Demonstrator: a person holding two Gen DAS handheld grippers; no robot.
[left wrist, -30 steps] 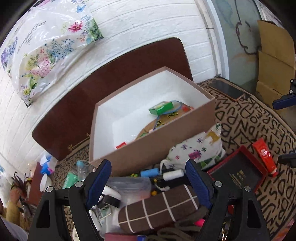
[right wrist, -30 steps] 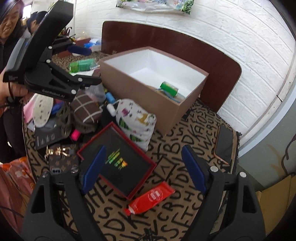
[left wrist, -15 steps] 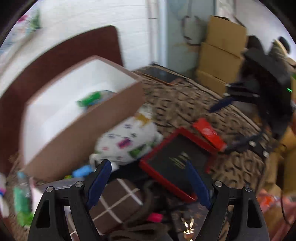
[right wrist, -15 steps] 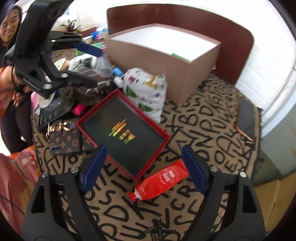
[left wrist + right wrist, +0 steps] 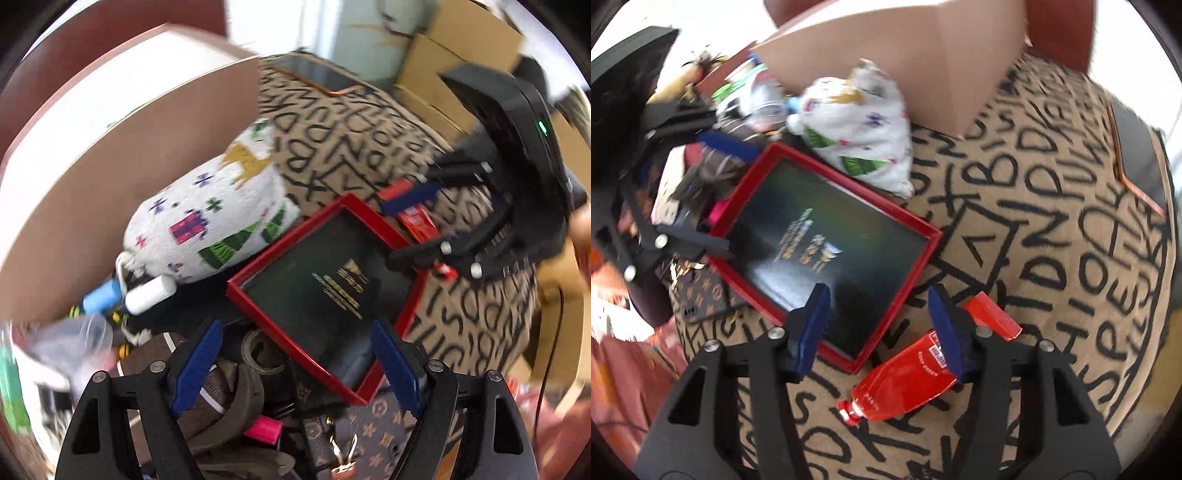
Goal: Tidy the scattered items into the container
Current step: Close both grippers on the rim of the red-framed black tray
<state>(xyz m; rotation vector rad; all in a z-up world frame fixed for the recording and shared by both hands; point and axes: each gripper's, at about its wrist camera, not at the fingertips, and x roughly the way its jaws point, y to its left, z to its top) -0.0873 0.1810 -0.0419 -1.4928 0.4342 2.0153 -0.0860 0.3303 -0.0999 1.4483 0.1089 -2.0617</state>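
A red-rimmed black box point(image 5: 328, 288) point(image 5: 827, 236) lies flat on the lettered cloth between both grippers. My left gripper point(image 5: 295, 363) is open and empty, low over the box's near corner. My right gripper point(image 5: 881, 326) is open and empty, straddling the box's right corner, with a red tube point(image 5: 912, 376) lying by its right finger. The right gripper also shows in the left wrist view point(image 5: 417, 225), and the left gripper in the right wrist view point(image 5: 716, 199). The brown cardboard container point(image 5: 122, 162) point(image 5: 905, 62) stands behind a white printed pouch point(image 5: 210, 210) point(image 5: 860, 122).
A pile by my left gripper holds a brown checked pouch point(image 5: 207, 391), a monogram phone case point(image 5: 362, 435) point(image 5: 701, 295), a pink item point(image 5: 264, 430), and blue point(image 5: 101, 297) and white point(image 5: 149, 293) small cylinders. A dark phone point(image 5: 1137, 155) lies on the cloth's far side. Cardboard boxes point(image 5: 443, 55) stand beyond.
Both grippers have dropped and closed in on the red-rimmed box. My left view has swung right from the container. My right gripper now sits low by the box corner and the red tube.
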